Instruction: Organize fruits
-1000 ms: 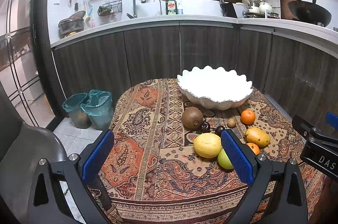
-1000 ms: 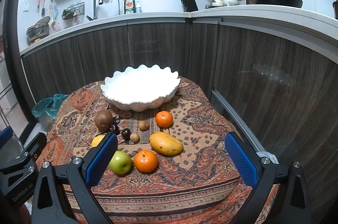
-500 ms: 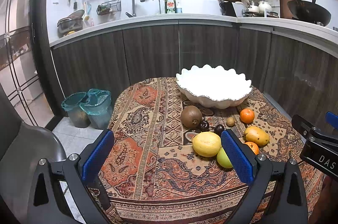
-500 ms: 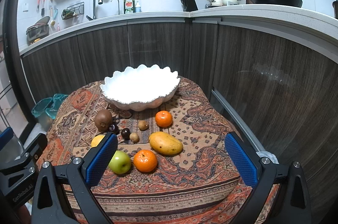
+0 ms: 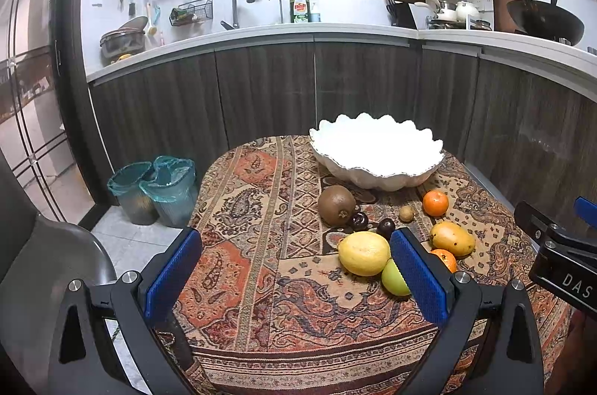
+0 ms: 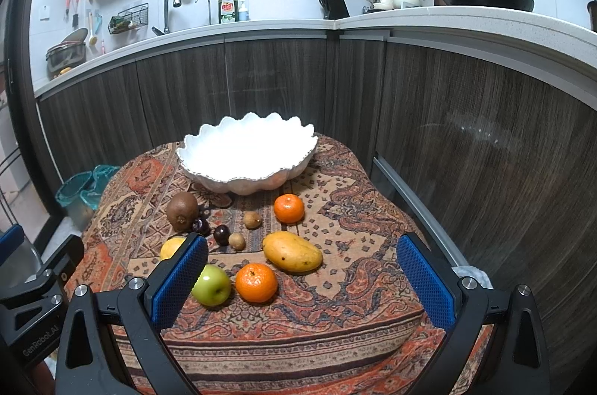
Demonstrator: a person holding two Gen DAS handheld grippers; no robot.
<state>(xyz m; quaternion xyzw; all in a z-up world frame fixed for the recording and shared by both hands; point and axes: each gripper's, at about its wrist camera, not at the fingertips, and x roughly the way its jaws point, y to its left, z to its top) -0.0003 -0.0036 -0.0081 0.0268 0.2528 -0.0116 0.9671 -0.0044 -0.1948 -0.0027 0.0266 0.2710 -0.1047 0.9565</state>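
Observation:
A white scalloped bowl (image 5: 377, 152) (image 6: 246, 152) stands empty at the far side of a small table with a patterned cloth (image 5: 261, 208). In front of it lie a brown kiwi (image 5: 336, 206) (image 6: 182, 206), a lemon (image 5: 363, 253), a green apple (image 6: 211, 284), a mango (image 6: 292, 252), two oranges (image 6: 289, 207) (image 6: 256, 282), dark plums (image 6: 221, 234) and small brown fruits (image 6: 252, 219). My left gripper (image 5: 294, 275) is open and empty, short of the lemon. My right gripper (image 6: 302, 279) is open and empty, short of the near orange.
Dark kitchen cabinets (image 6: 466, 141) wrap behind and right of the table. Two bins with green liners (image 5: 156, 186) stand on the floor at the left. A grey chair (image 5: 44, 268) is at the near left. The table's front edge (image 6: 291, 350) lies just under the grippers.
Both grippers have drifted slightly; the fruit and bowl sit a touch higher in the views. Nothing was taken hold of or moved on the table.

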